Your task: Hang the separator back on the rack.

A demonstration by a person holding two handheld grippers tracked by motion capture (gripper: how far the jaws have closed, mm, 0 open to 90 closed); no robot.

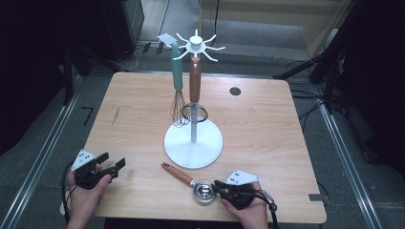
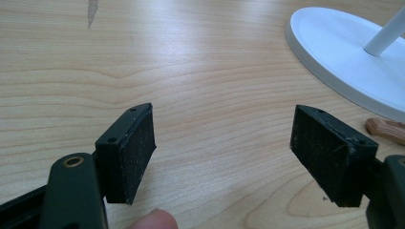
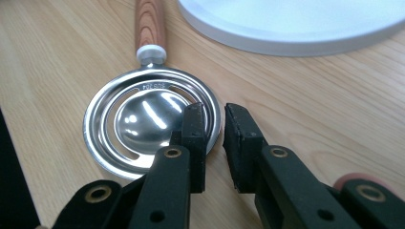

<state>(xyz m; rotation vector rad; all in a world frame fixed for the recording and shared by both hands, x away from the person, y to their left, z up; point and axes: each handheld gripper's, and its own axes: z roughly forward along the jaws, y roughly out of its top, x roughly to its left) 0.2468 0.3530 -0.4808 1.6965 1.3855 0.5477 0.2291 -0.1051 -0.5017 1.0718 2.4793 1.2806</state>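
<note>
Two hands at the near edge of a wooden table (image 1: 267, 124) each hold a black gripper. Right gripper (image 1: 220, 187), seen closest in its own view, has its jaws a narrow gap apart at the rim of a steel egg separator (image 3: 148, 121); one pad lies over the rim, the other just outside it, and the rim is not pinched. Its wooden handle (image 1: 175, 172) points toward the white base of a utensil stand (image 1: 193, 143), where a whisk (image 1: 178, 90) hangs. Left gripper (image 1: 112, 162) rests wide open over bare wood, holding nothing
</note>
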